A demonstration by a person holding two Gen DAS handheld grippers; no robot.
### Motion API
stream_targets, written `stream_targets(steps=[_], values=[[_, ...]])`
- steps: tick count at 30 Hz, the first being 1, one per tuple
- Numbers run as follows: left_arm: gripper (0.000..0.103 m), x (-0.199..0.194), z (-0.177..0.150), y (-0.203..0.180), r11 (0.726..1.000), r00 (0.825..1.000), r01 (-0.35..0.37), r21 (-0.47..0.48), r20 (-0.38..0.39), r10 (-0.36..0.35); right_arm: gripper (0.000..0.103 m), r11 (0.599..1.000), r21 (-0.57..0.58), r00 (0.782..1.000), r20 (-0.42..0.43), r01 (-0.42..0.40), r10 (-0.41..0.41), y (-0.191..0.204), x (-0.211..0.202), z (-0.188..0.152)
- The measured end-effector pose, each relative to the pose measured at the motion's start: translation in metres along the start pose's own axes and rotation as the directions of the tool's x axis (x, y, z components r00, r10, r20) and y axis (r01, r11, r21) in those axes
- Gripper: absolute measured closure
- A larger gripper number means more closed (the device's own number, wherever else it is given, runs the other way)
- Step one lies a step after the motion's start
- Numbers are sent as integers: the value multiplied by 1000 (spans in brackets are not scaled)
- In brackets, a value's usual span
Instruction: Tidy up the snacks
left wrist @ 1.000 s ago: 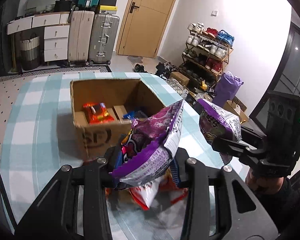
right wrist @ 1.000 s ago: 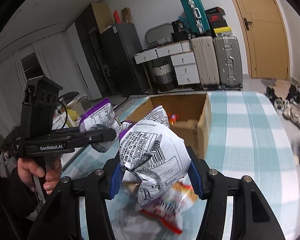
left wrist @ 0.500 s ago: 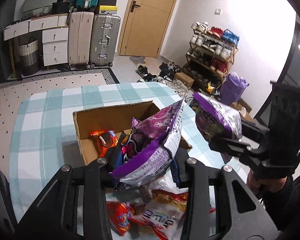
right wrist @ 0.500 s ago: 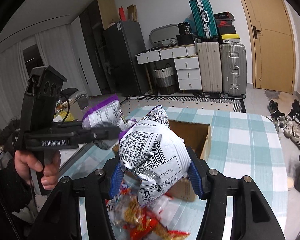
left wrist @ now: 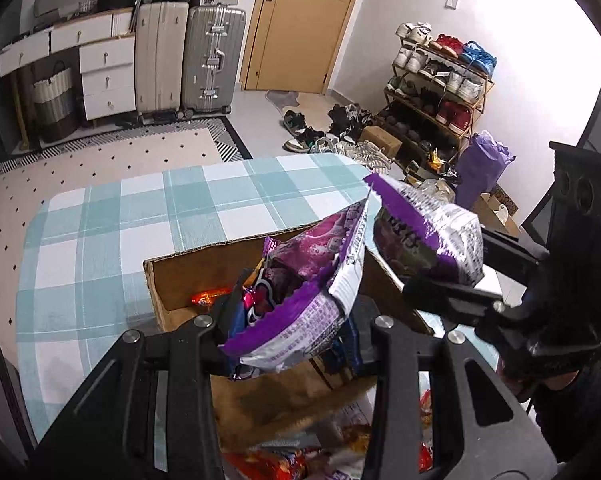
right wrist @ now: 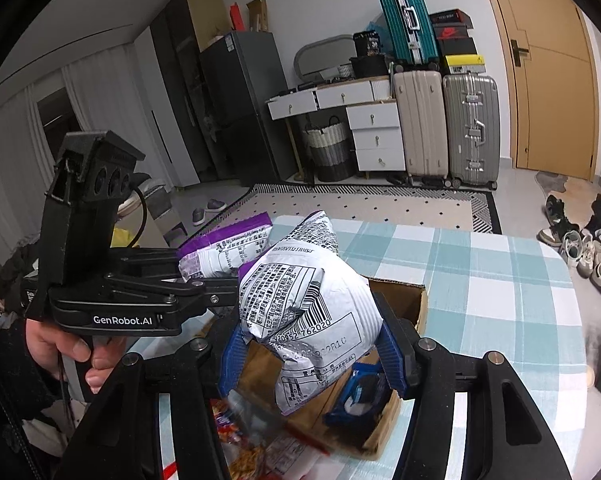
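Observation:
My left gripper (left wrist: pixel 292 332) is shut on a purple snack bag (left wrist: pixel 300 296), which hangs over the near wall of an open cardboard box (left wrist: pixel 188 272). My right gripper (right wrist: pixel 312 352) is shut on a second purple snack bag (right wrist: pixel 308 304), seen from its silver printed back, above the same box (right wrist: pixel 404 296). Each gripper shows in the other's view: the right one (left wrist: pixel 452 268) with its bag (left wrist: pixel 428 236), the left one (right wrist: pixel 216 276) with its bag (right wrist: pixel 224 248) and a hand on its handle. An orange-red packet (left wrist: pixel 208 296) and a blue packet (right wrist: pixel 356 396) lie in the box.
The box stands on a table with a teal checked cloth (left wrist: pixel 140 216). Loose snack packets (left wrist: pixel 280 460) lie on the cloth in front of the box. Suitcases (left wrist: pixel 208 60), white drawers (left wrist: pixel 104 76), a shoe rack (left wrist: pixel 440 80) and shoes on the floor lie beyond the table.
Both grippers have carried their bags forward, from in front of the box to over it. The loose packets have slid to the bottom edge of both views. Neither grip has changed.

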State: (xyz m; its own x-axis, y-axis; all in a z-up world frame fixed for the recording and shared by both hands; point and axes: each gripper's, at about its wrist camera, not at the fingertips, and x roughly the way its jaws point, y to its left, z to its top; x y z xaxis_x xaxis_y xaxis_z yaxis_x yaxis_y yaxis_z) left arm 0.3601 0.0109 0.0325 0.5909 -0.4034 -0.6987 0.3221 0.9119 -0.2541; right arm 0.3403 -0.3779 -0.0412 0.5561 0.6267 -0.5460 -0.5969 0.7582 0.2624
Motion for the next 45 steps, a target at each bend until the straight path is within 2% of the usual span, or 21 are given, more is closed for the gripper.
stream_targets(steps=[8,13,15,17,19,27,45], values=[[67,43,3,21,1000,999,9,-26,-46,-10,46,1000,11,999,-43,21,-20,-15,35,-6],[65,63,0,31,998,995,48,-40,-80,-51,44,999,3,998,-50,49,-49,-22,49,-12],[54,68,1,30,999,996,35,-19,-78,-36,36,998,-1,997,-56,57,-57,-25,52,-15],[24,69,1,30,1000,998,5,-12,-70,-5,31,998,-1,998,-36,60,-60,-27,50,-17],[17,65,2,32,1000,999,0,-27,-49,-1,25,998,-4,998,-27,61,-61,-30,46,-19],[17,45,-3,31,998,999,-38,-43,-22,37,23,997,27,997,26,73,-74,-33,16,-20],[17,-56,-37,-13,992,989,-129,-8,69,129,19,996,-16,987,137,86,-83,13,-69,-26]])
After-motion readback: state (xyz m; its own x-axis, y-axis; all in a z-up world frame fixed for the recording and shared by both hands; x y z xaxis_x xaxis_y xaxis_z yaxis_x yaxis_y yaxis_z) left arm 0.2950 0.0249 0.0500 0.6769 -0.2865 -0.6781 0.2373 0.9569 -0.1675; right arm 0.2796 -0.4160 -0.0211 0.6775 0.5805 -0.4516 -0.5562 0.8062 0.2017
